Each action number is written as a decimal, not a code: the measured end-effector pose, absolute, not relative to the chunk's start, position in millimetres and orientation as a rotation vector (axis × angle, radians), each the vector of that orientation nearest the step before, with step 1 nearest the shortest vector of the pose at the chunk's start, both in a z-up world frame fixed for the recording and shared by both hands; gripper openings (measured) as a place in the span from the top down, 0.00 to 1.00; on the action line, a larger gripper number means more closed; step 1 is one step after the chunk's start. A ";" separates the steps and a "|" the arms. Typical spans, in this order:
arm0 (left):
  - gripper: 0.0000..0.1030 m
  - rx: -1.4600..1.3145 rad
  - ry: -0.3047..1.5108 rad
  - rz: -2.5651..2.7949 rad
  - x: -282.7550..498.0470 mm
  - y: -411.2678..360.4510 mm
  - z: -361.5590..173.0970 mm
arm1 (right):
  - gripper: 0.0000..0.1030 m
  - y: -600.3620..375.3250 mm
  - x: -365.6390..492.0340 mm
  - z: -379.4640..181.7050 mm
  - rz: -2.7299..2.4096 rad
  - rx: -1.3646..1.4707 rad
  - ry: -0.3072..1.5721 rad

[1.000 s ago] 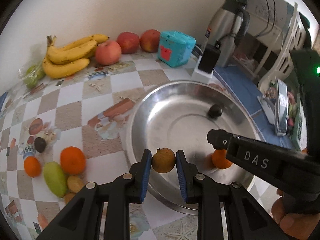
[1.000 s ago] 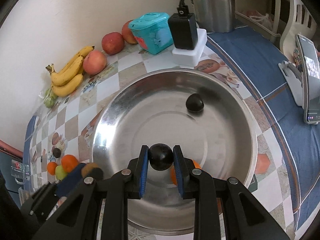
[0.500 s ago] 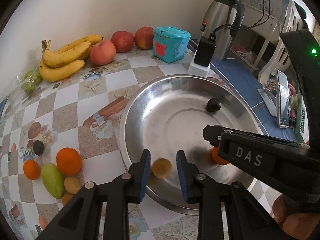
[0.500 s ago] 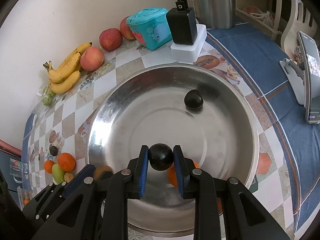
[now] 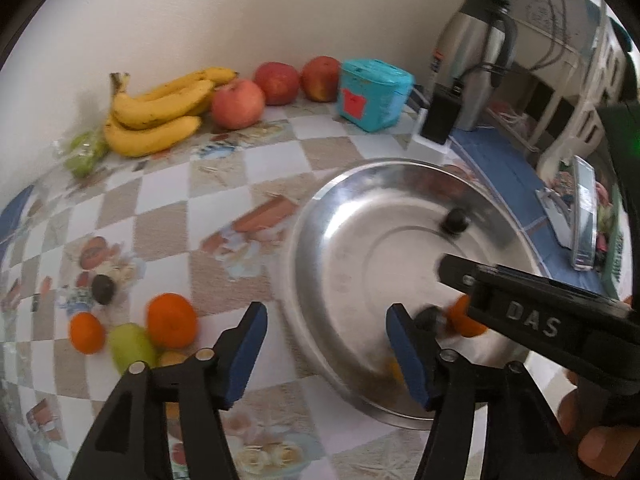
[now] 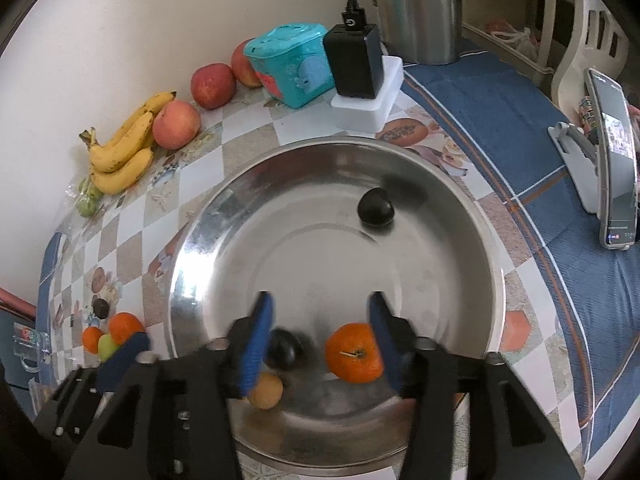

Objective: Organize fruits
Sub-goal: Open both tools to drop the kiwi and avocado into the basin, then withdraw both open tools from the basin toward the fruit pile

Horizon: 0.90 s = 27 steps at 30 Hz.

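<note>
A large steel bowl [image 6: 200, 240] [image 5: 320, 232] sits on the checkered table. It holds an orange [image 6: 354, 354], a yellow-brown fruit [image 6: 266, 392], a dark round fruit [image 6: 284, 350] near my fingers and another dark fruit [image 6: 375, 210] at the back. My right gripper [image 6: 320, 336] is open and empty over the bowl's near side. My left gripper [image 5: 326, 354] is open and empty over the bowl's left rim. Oranges [image 5: 172, 320], a green fruit [image 5: 130, 346] and a dark fruit [image 5: 103, 288] lie on the table to the left.
Bananas [image 5: 160, 108] and apples [image 5: 238, 104] lie by the wall. A teal box [image 5: 372, 94], a black charger on a white block [image 6: 358, 64] and a steel kettle [image 5: 476, 64] stand behind the bowl. A phone on a stand [image 6: 612, 160] is at right.
Both grippers opened wide. The yellow-brown fruit dropped from the left gripper into the bowl, and the dark fruit dropped from the right gripper into the bowl. The left gripper shifted left.
</note>
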State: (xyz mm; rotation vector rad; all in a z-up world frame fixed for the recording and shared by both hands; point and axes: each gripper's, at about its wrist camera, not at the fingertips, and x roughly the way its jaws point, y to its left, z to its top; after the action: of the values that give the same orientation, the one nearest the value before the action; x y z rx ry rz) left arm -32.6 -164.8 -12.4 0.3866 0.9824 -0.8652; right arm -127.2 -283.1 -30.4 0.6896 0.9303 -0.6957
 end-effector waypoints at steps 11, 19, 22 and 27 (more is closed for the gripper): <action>0.16 0.276 1.090 -0.624 13.2 -125.3 -10.5 | 0.46 -279.7 -126.0 -29.5 -0.710 0.664 0.968; 0.16 0.217 1.178 -0.475 34.9 -95.6 -17.9 | 0.46 -267.4 -120.1 -28.6 -0.684 0.655 1.015; 0.16 0.197 1.194 -0.452 38.3 -87.5 -17.2 | 0.46 -262.6 -119.4 -27.0 -0.684 0.642 1.030; 0.16 0.162 1.213 -0.433 42.0 -78.0 -15.3 | 0.46 -255.4 -118.0 -23.8 -0.668 0.636 1.042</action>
State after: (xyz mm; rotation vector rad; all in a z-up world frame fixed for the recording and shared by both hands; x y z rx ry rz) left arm 42.0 -78.0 -15.3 0.1619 1.2131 -0.4329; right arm -118.0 -255.4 -23.8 0.6363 1.0421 -0.6681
